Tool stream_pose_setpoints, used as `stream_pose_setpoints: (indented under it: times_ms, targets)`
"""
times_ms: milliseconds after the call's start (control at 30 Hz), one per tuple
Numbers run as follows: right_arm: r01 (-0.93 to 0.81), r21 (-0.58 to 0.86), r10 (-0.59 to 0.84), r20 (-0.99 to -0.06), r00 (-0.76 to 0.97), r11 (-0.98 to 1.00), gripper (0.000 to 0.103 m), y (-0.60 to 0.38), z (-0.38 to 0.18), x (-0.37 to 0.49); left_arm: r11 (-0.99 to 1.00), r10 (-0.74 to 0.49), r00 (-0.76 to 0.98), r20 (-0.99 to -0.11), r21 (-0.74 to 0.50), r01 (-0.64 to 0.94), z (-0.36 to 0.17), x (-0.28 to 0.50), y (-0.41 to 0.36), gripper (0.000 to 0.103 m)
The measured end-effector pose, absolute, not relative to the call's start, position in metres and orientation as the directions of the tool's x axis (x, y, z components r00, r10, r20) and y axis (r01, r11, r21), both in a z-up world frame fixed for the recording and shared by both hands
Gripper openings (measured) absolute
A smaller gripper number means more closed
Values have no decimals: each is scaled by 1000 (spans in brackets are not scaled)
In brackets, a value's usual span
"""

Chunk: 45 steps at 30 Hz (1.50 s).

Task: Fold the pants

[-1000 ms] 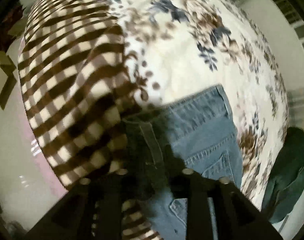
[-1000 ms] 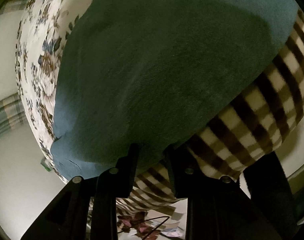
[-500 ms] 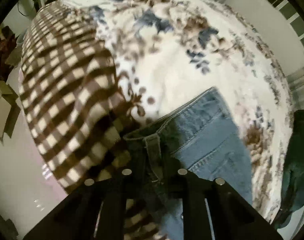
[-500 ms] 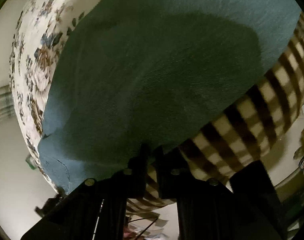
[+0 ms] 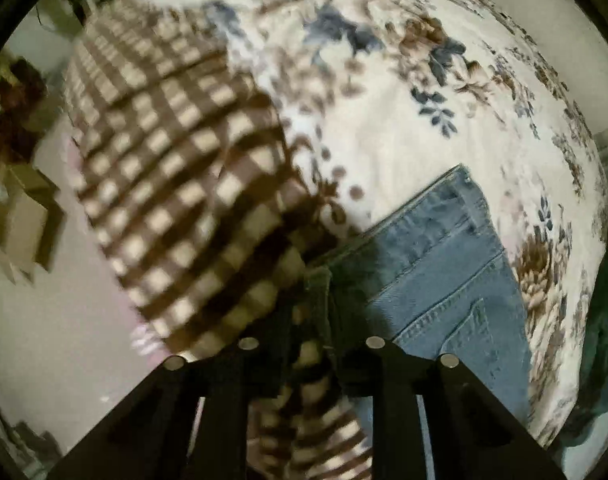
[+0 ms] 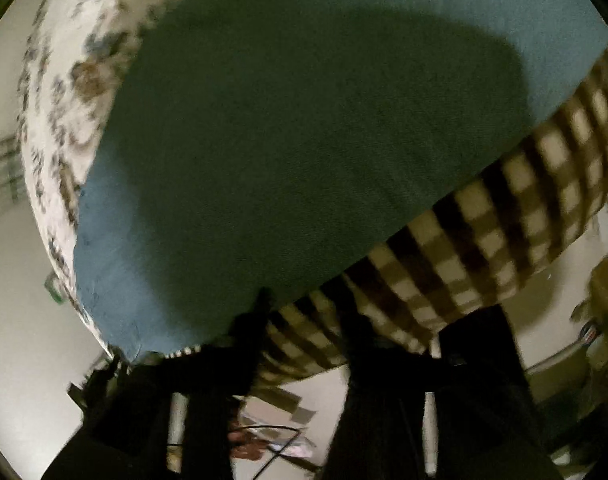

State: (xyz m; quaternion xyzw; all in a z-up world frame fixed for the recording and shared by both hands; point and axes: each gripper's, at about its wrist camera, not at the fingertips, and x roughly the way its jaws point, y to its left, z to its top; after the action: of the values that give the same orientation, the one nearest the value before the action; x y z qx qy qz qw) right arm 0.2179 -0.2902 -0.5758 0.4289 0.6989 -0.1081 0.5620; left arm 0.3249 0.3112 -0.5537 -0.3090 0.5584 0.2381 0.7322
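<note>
The pants (image 5: pixel 443 280) lie lengthwise along the bed's near edge, waistband pinched in the left gripper (image 5: pixel 315 344), right gripper (image 6: pixel 304 320) spread apart beside the leg.

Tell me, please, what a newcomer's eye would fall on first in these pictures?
The blue jeans stand out first, spread on the floral bedspread with waistband and back pocket toward the left gripper. Next comes the brown-and-cream checked blanket to the jeans' left. In the right wrist view, dark shadowed denim fills the frame above the right gripper.
</note>
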Motion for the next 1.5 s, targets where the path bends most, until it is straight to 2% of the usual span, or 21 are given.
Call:
stream_pose_setpoints:
  times_ms: [33, 67, 167, 200, 267, 333, 367, 433, 600, 700, 767, 800, 833, 933, 1033, 1133, 1167, 1367, 1400, 1433, 1500]
  targets:
    - [694, 325, 453, -891, -2, 643, 50, -291, -563, 222, 708, 35, 268, -963, -165, -686, -544, 324, 308, 21]
    - [655, 319, 424, -906, -1, 685, 51, -290, -549, 229, 728, 75, 272, -959, -133, -672, -531, 324, 302, 31]
    - [603, 311, 374, -927, 23, 735, 52, -291, -523, 243, 798, 135, 304, -943, -79, -598, -500, 336, 272, 75]
    - [609, 313, 362, -931, 46, 729, 52, -297, -516, 247, 820, 136, 321, -937, -75, -567, -495, 342, 259, 79]
    - [655, 312, 340, -936, 88, 688, 57, -321, -511, 250, 863, 135, 341, -930, -59, -502, -490, 354, 231, 81]
    - [712, 327, 324, -935, 146, 622, 77, -348, -512, 243, 917, 125, 349, -929, -26, -398, -492, 369, 186, 88]
    - [751, 333, 303, -935, 185, 570, 82, -370, -514, 233, 936, 118, 345, -931, -12, -352, -496, 375, 164, 92]
    - [784, 337, 274, -936, 220, 521, 94, -402, -518, 219, 968, 76, 328, -942, -9, -251, -508, 380, 112, 93]
    - [850, 324, 135, -946, 294, 416, 96, -498, -528, 164, 998, 3, 254, -967, -14, -65, -548, 366, -16, 93]
    - [861, 355, 121, -935, 334, 365, 96, -553, -549, 131, 1000, -9, 209, -978, -7, 10, -574, 345, -90, 93]
    - [852, 402, 142, -916, 376, 336, 85, -586, -566, 117, 999, 8, 202, -979, 14, 30, -585, 333, -121, 93]
    - [838, 450, 155, -893, 423, 309, 68, -601, -576, 112, 999, 25, 189, -982, 33, 39, -595, 324, -139, 93]
    - [808, 521, 179, -854, 489, 276, 59, -617, -585, 106, 998, 43, 183, -982, 52, 43, -600, 319, -149, 93]
    - [701, 680, 231, -733, 640, 216, 56, -640, -602, 103, 998, 54, 138, -989, 58, 27, -621, 303, -172, 93]
    - [636, 735, 268, -678, 684, 235, 56, -648, -613, 113, 995, 98, 153, -983, 102, 18, -630, 301, -179, 94]
    - [576, 786, 312, -618, 722, 225, 56, -647, -629, 128, 997, 73, 141, -987, 68, -35, -636, 309, -171, 103]
    - [557, 802, 326, -598, 733, 217, 56, -647, -633, 133, 997, 60, 136, -989, 54, -51, -638, 312, -167, 103]
    - [527, 827, 328, -562, 760, 195, 56, -631, -643, 154, 996, 56, 167, -984, 44, -75, -647, 323, -159, 103]
    - [531, 825, 323, -564, 760, 193, 45, -630, -642, 156, 996, 57, 172, -984, 43, -82, -649, 324, -158, 103]
    - [545, 815, 319, -579, 751, 197, 10, -629, -640, 158, 996, 58, 171, -984, 45, -78, -648, 321, -158, 103]
    - [569, 791, 315, -611, 726, 224, 9, -628, -633, 163, 996, 61, 163, -985, 50, -72, -645, 322, -160, 103]
